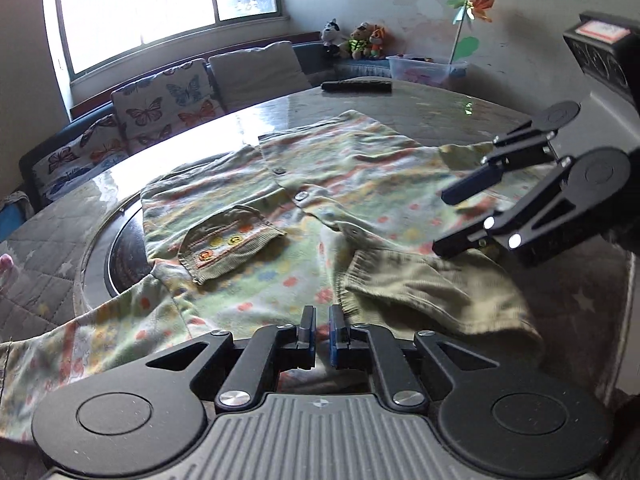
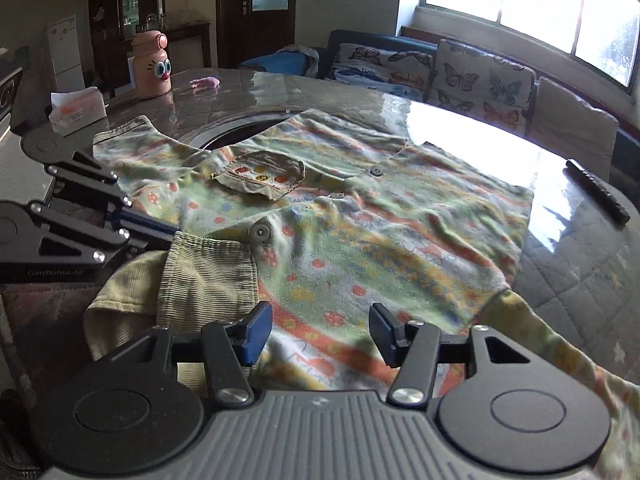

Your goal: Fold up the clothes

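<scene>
A small green button-up shirt with a coloured flower print, a chest pocket and a ribbed olive collar lies spread flat on the round table. It also shows in the right wrist view. My left gripper hovers low over the shirt's near edge beside the collar, jaws nearly closed with a thin gap and nothing between them. My right gripper is open above the shirt near the collar. It shows in the left wrist view at the right, and the left gripper shows in the right wrist view.
The table has a glossy quilted cover and a dark round inset partly under the shirt. A black remote lies at the far edge. A pink bottle and tissue pack stand far left. Butterfly cushions line the bench.
</scene>
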`<action>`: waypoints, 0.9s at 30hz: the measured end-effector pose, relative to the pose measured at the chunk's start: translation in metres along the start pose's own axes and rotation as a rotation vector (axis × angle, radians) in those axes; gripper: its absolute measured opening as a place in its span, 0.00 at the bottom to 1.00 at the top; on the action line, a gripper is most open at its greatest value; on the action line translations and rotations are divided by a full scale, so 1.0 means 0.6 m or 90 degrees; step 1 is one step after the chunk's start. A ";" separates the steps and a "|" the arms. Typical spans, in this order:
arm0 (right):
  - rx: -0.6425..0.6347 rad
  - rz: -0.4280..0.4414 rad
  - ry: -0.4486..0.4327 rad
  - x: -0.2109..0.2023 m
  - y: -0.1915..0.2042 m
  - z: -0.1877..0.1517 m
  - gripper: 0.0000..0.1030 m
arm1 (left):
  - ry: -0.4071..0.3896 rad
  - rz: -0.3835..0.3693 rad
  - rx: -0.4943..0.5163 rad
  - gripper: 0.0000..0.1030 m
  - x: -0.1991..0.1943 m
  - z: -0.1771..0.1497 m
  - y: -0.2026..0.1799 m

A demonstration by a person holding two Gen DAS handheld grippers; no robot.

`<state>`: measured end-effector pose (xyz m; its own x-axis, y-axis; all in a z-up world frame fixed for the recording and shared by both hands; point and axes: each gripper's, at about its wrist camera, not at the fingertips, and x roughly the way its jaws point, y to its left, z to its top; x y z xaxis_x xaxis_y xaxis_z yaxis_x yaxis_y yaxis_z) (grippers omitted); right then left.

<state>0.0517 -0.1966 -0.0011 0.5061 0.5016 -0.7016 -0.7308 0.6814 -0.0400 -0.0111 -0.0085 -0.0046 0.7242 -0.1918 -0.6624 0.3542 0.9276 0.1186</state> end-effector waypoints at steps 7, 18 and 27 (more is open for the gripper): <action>0.006 0.083 -0.031 -0.028 0.040 0.020 0.47 | -0.014 0.027 -0.047 0.09 -0.018 0.008 0.027; 0.013 0.104 -0.018 0.008 0.076 0.016 0.05 | -0.034 0.038 -0.128 0.09 -0.014 0.025 0.060; 0.178 0.116 -0.088 -0.063 -0.011 0.027 0.04 | -0.018 -0.018 -0.117 0.09 0.046 0.045 0.031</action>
<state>0.0449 -0.2115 0.0369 0.4499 0.6825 -0.5760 -0.6713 0.6838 0.2860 0.0315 -0.0052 -0.0006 0.7328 -0.2249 -0.6421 0.2627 0.9641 -0.0380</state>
